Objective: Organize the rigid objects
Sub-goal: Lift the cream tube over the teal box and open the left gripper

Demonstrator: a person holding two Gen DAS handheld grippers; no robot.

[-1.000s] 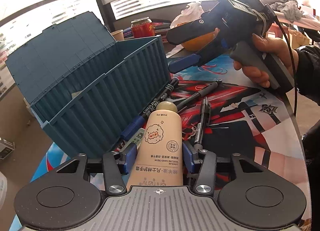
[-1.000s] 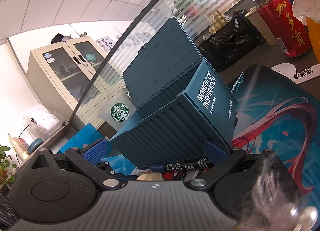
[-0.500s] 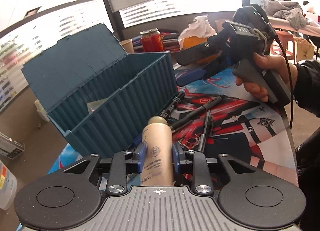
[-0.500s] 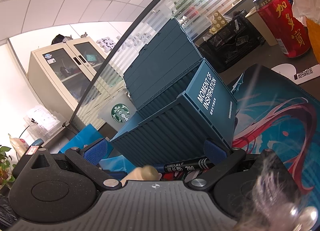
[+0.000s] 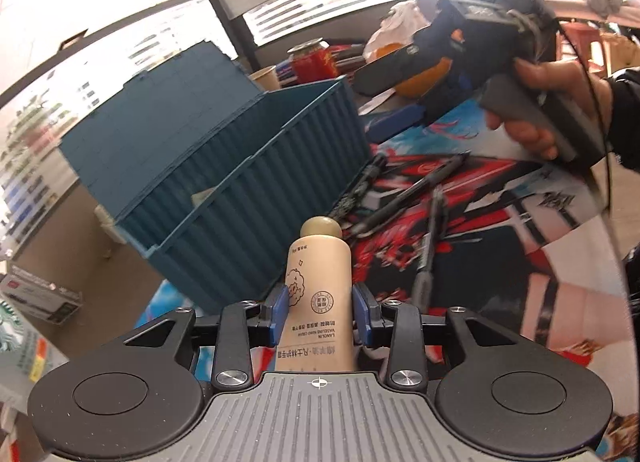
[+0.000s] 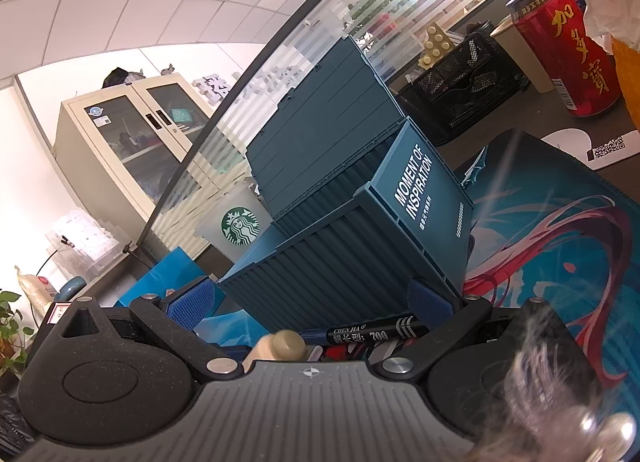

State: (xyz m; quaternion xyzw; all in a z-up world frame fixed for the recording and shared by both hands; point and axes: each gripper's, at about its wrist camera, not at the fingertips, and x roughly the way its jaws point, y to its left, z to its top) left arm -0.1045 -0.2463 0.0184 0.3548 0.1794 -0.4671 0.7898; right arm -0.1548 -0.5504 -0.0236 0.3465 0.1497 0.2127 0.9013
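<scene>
Lifted beige hand-cream tube (image 5: pixel 320 282), rotated label-up, rounded cap

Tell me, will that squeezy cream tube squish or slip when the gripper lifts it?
The cream tube looks like soft plastic, so it probably dents a little between the left gripper pads. Its smooth, rounded body might slip or twist. It likely feels light.

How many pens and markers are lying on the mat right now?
3: a black marker beside the blue box, a long pen just right of it, a second pen nearer the camera. More may hide behind the hand cream tube.
</scene>
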